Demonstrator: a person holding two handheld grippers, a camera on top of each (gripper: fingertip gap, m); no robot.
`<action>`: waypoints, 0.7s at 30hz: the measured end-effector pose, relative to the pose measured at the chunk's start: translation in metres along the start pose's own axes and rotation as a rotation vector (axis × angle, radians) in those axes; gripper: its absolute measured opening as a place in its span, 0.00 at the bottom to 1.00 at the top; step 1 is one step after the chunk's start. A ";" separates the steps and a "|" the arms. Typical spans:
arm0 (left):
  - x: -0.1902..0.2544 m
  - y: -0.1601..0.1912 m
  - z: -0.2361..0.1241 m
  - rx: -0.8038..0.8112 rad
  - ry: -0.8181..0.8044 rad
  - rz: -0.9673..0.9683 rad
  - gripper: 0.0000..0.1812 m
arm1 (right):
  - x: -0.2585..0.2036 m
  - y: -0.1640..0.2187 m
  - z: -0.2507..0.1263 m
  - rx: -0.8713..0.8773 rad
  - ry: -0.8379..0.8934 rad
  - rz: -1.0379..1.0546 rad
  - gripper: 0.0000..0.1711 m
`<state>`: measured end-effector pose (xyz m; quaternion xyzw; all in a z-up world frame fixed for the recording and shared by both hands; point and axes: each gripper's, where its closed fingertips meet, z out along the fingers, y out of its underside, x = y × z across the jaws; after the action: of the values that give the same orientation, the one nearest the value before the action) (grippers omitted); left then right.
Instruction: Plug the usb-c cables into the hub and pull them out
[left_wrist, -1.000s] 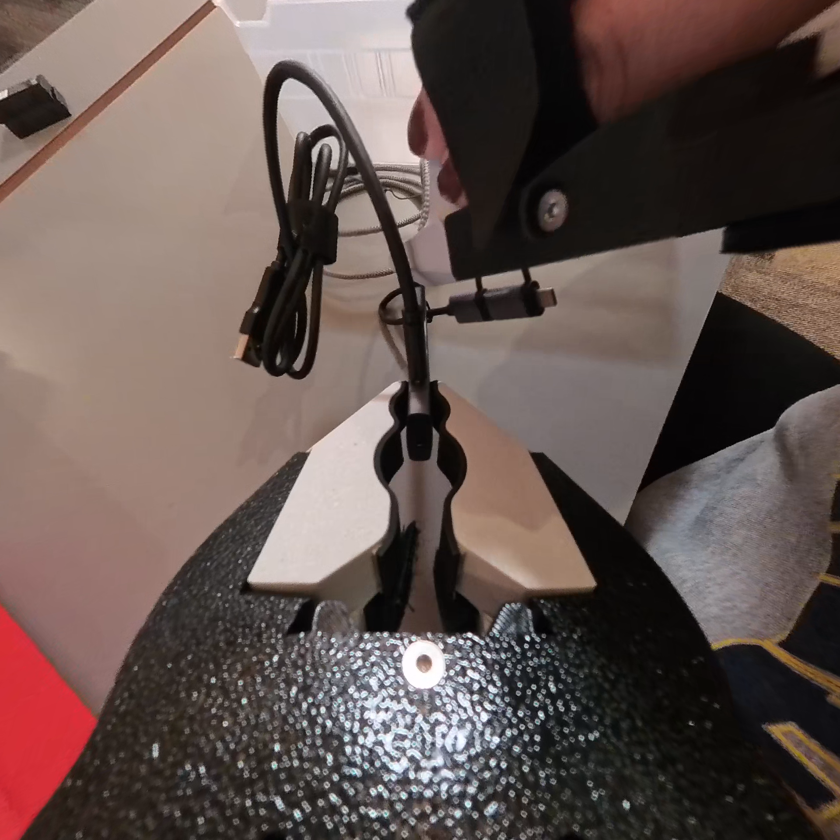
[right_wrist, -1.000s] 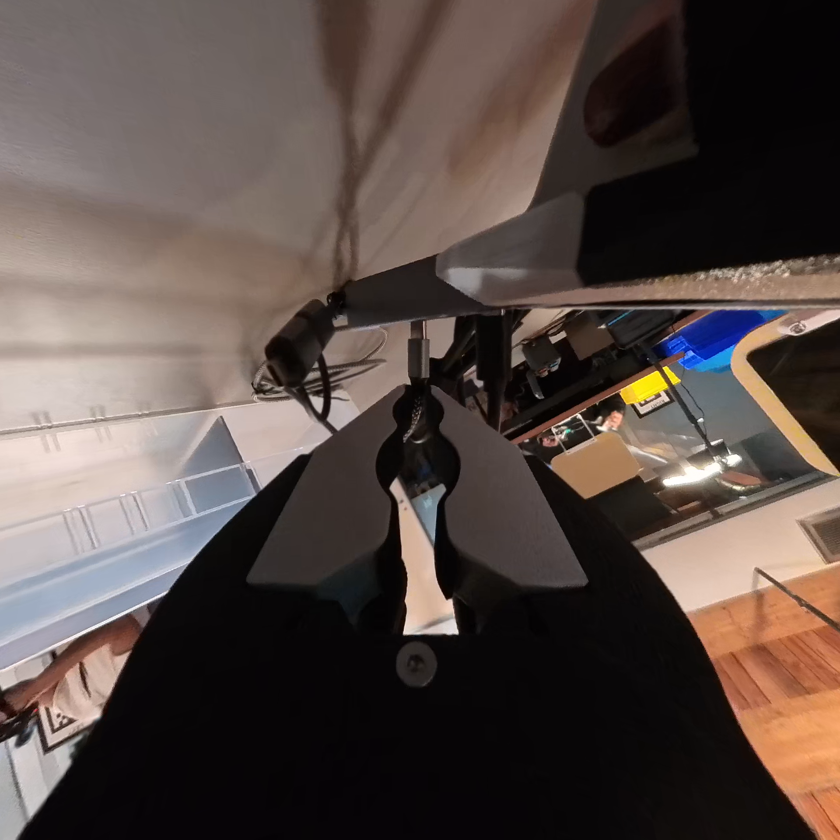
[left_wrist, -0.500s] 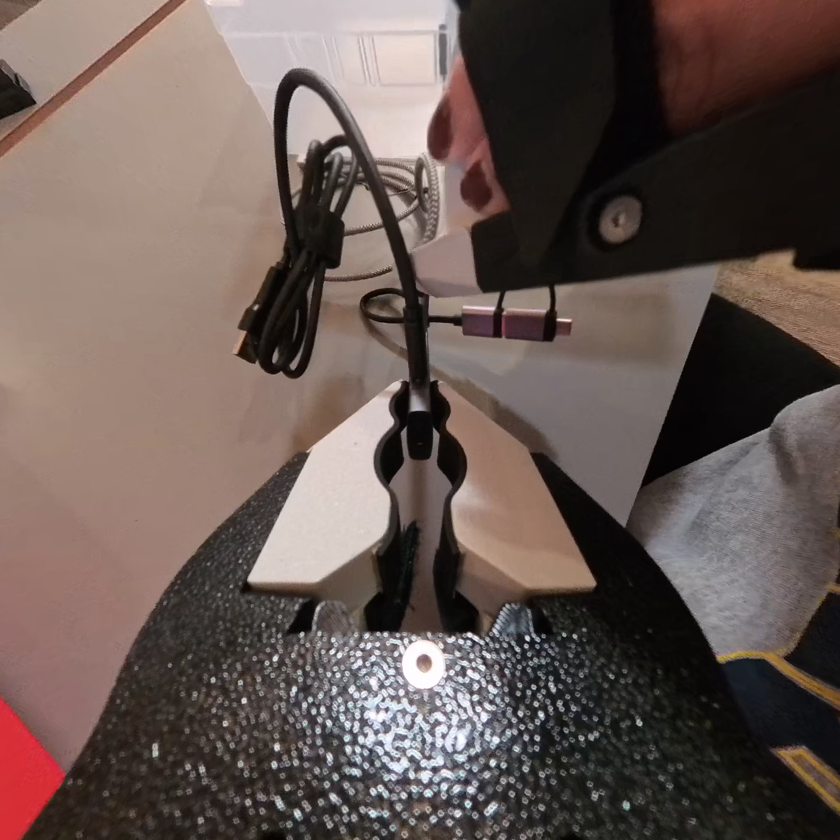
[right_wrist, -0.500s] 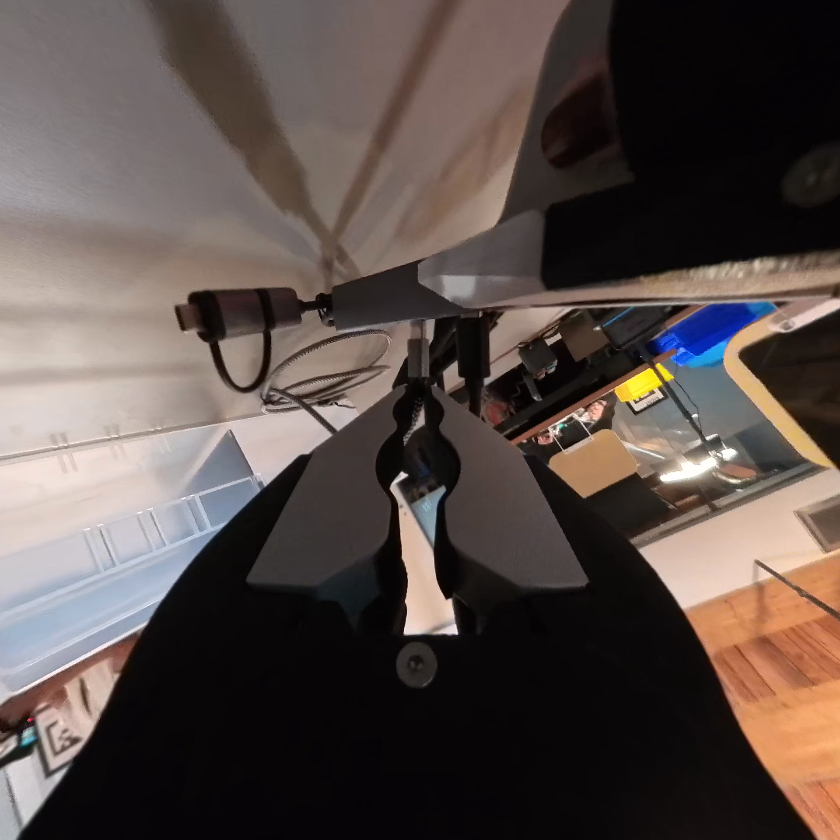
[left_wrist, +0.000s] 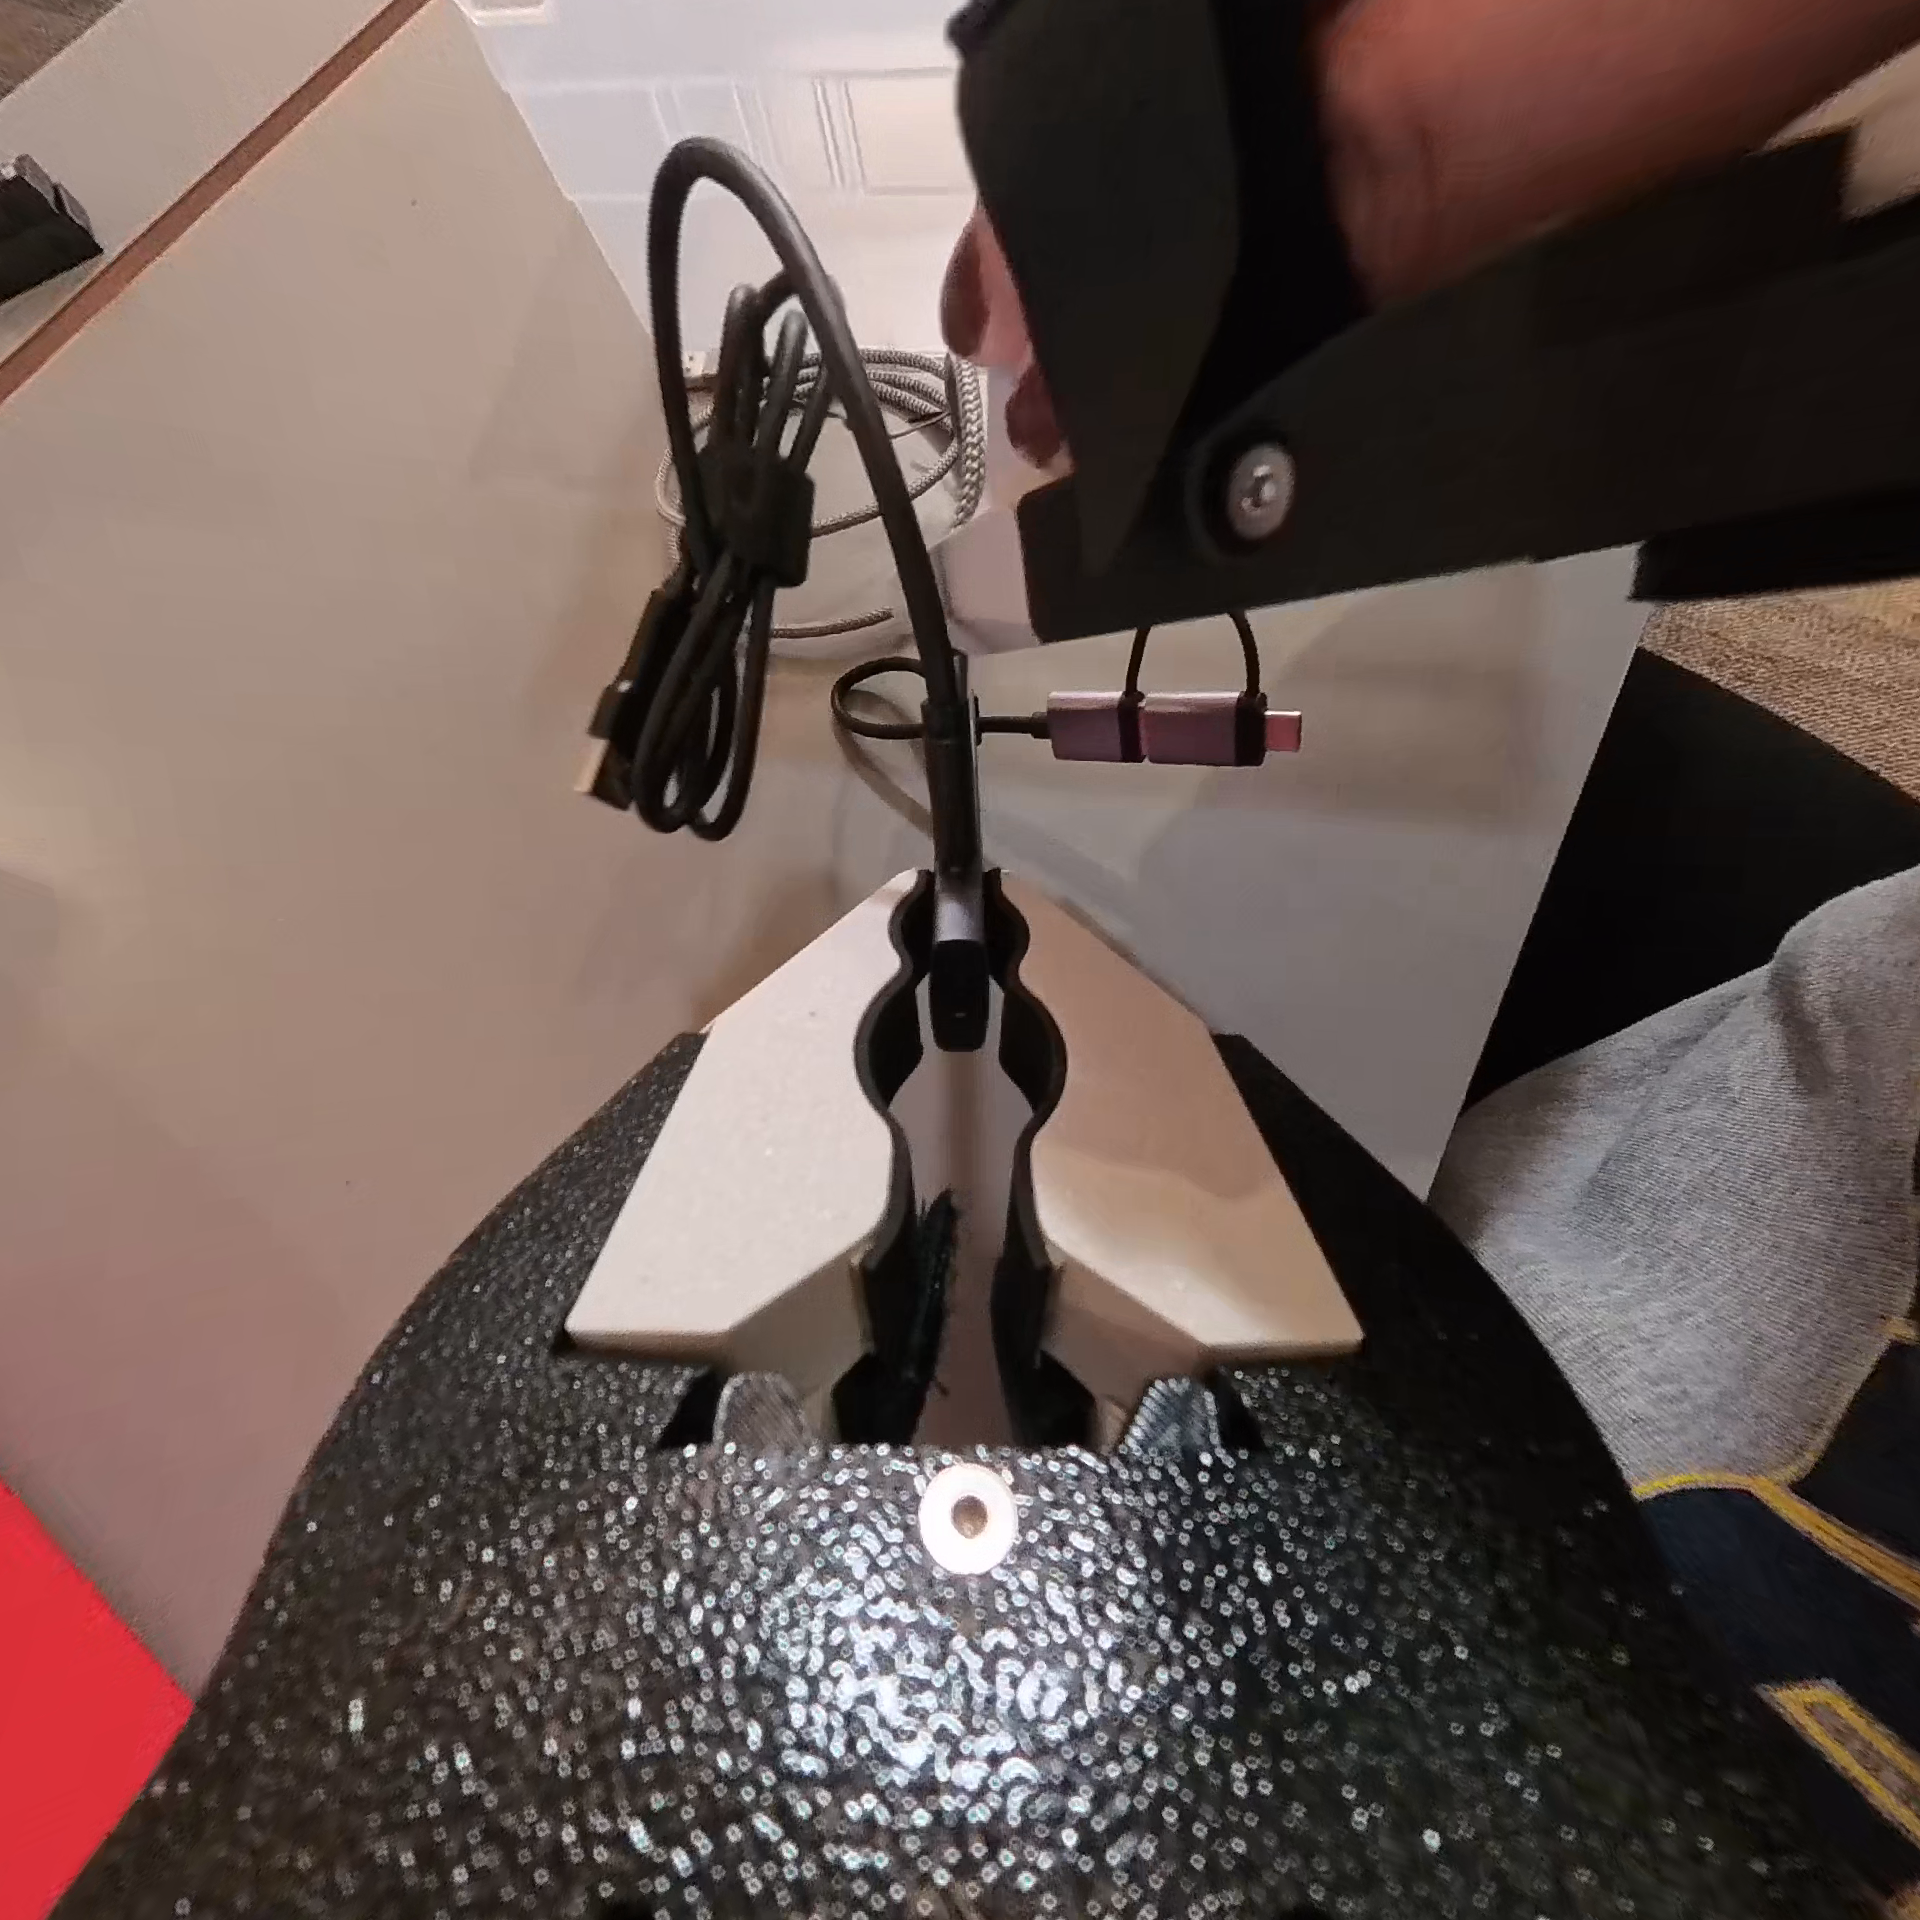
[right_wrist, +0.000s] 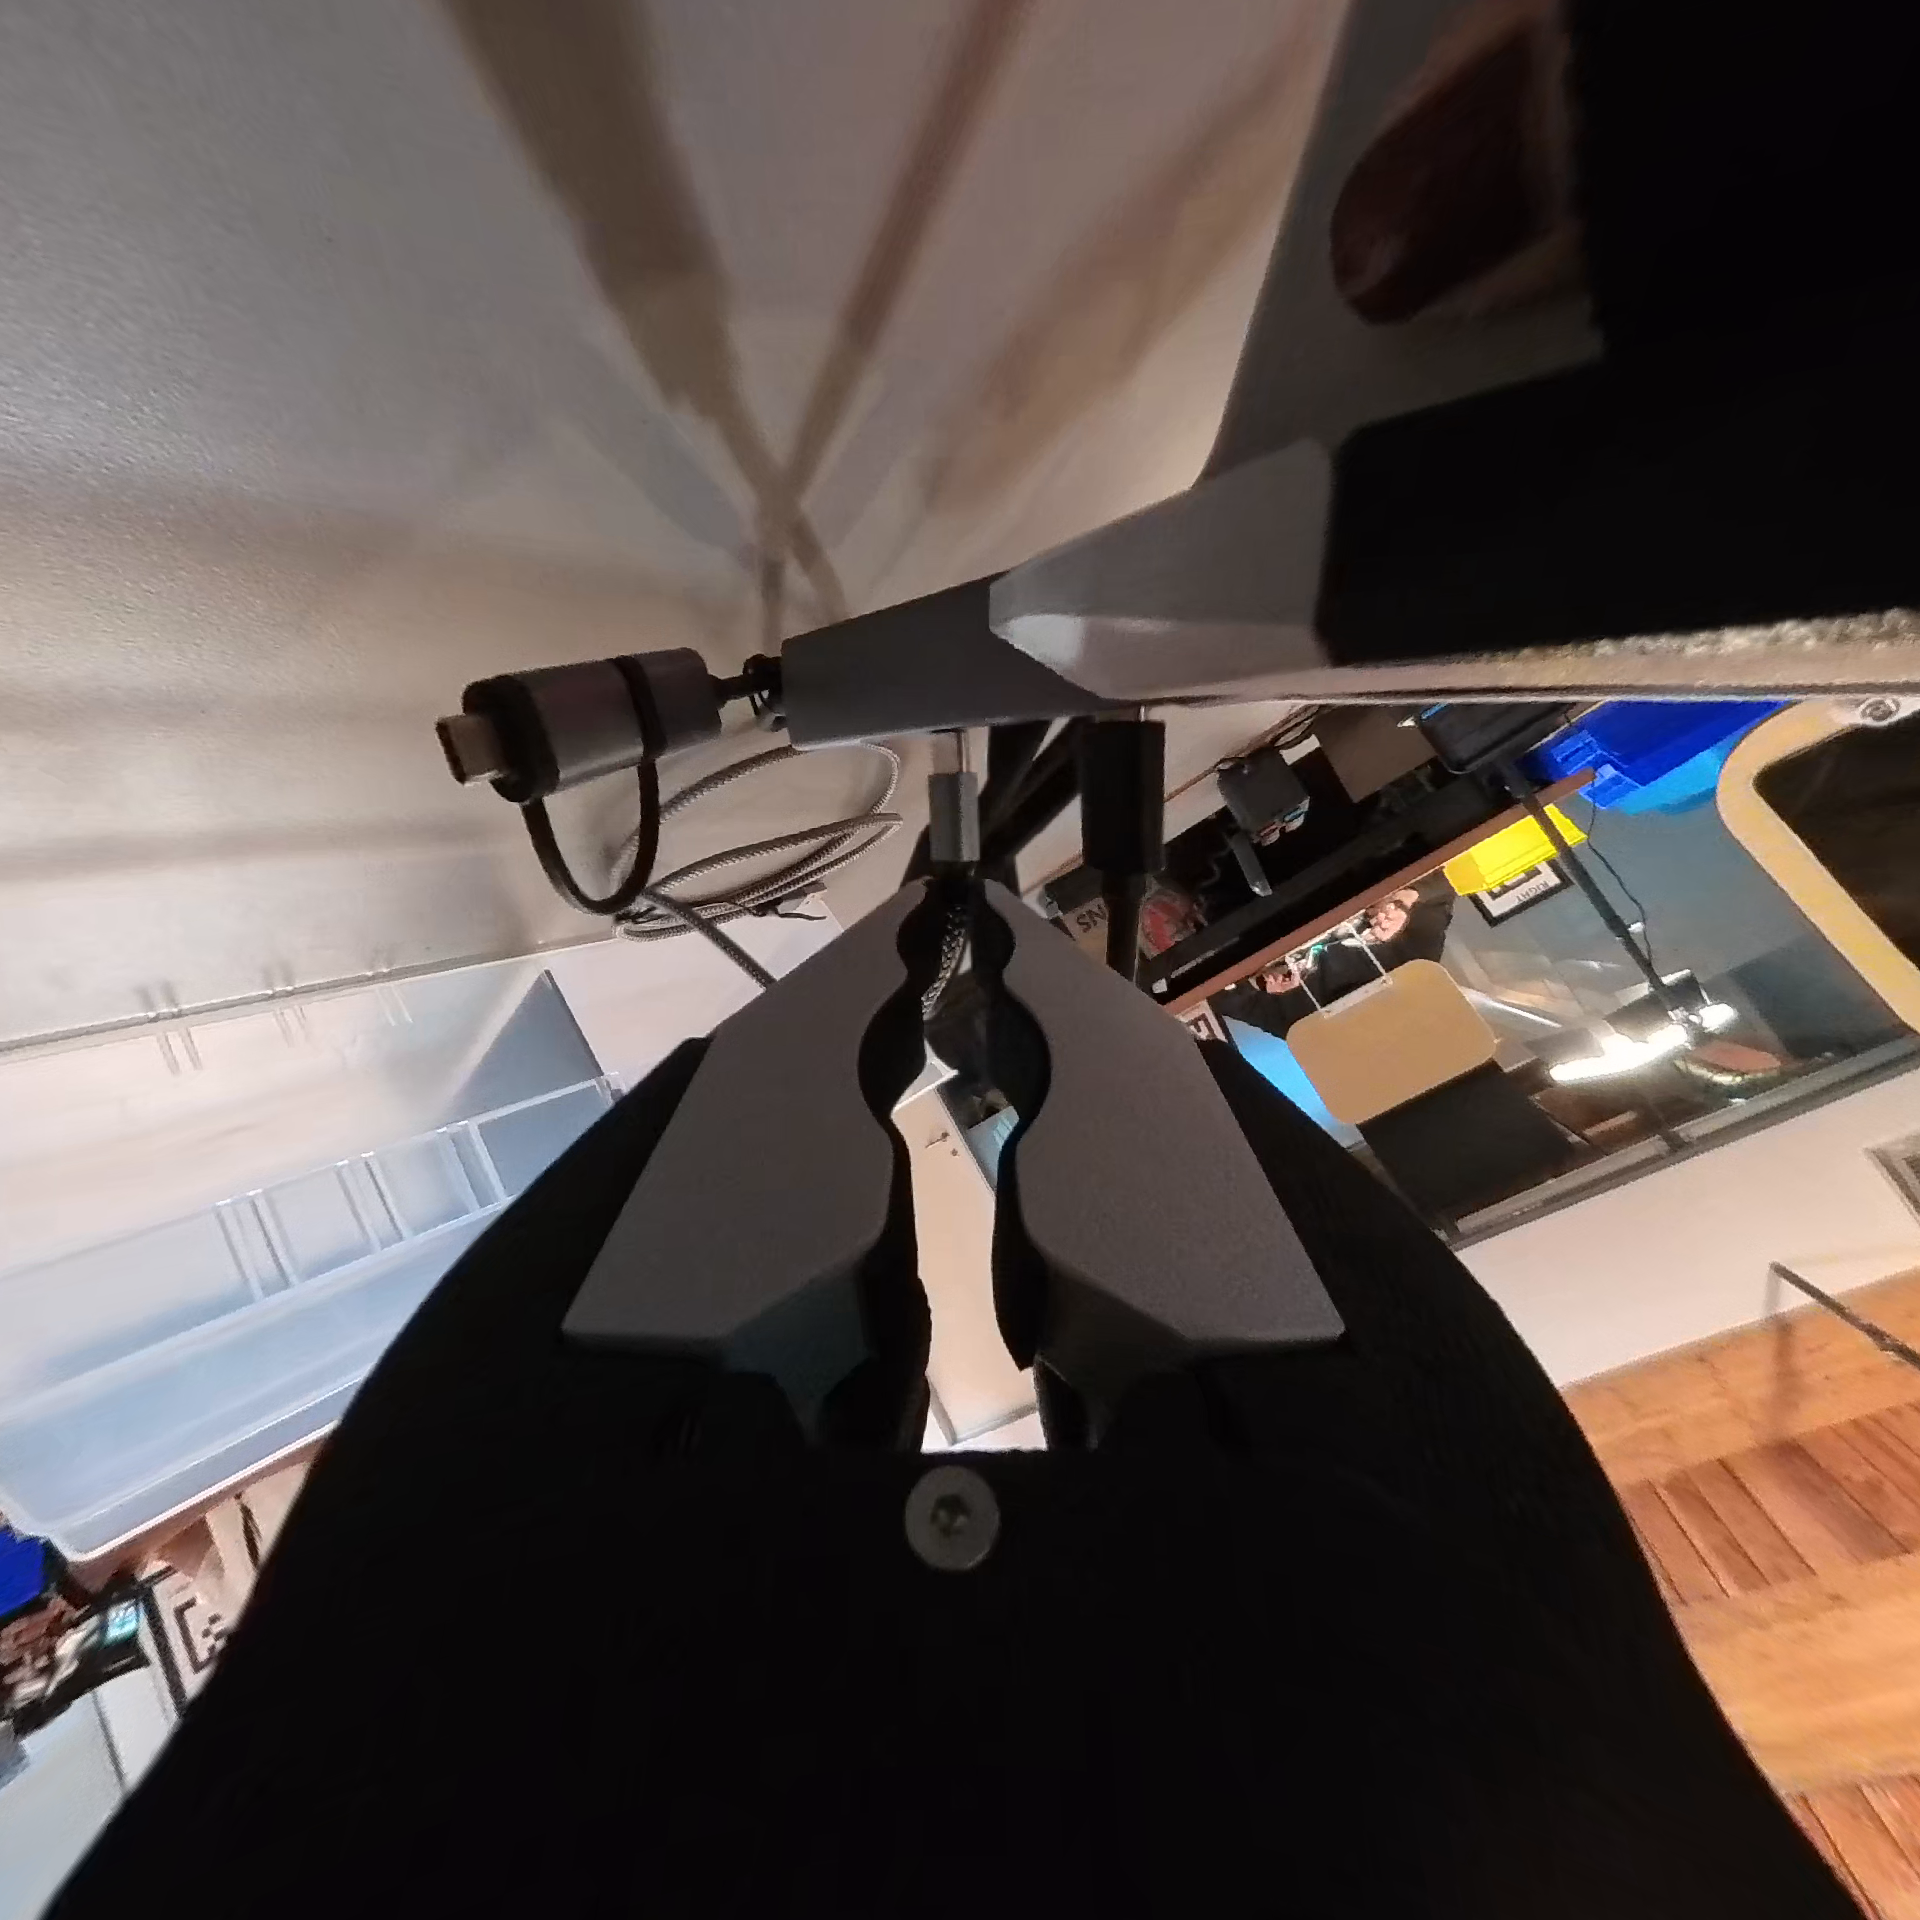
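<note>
Right gripper (right_wrist: 956, 899) was clamped on the braided usb-c cable (right_wrist: 940, 966) right behind its grey plug (right_wrist: 953, 821). So the plug stuck straight out past the tips, long axis in line with the fingers, nosing at the hub. Left gripper (left_wrist: 958, 894) pinched the hub (left_wrist: 956, 987) lengthwise at its tips, I'd guess as a brace, but I couldn't tell if the plug was seated.

Left gripper (left_wrist: 961, 914) points forward over pale surface, pale fingers (left_wrist: 1132, 1122) nearly closed, pinching dark plug at tips. Right gripper (right_wrist: 961, 914) crosses far above it from right, tips closed on braided cable. Bare hand (left_wrist: 1507, 135) wraps right gripper's black body, fingertips curled at front edge.
</note>
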<state>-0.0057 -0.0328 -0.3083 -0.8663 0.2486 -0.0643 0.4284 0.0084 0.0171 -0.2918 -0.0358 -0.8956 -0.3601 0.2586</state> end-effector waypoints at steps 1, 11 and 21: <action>0.000 0.000 0.000 0.000 0.000 0.000 0.03 | 0.000 0.000 0.000 0.000 -0.001 -0.002 0.01; 0.002 -0.001 0.001 0.003 -0.005 0.020 0.04 | -0.002 -0.006 -0.001 0.016 -0.028 -0.007 0.01; 0.004 0.000 0.008 0.034 0.007 0.036 0.03 | -0.011 -0.013 0.005 0.088 -0.054 0.067 0.01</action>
<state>0.0000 -0.0290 -0.3135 -0.8541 0.2643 -0.0637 0.4433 0.0128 0.0120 -0.3084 -0.0643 -0.9156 -0.3104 0.2475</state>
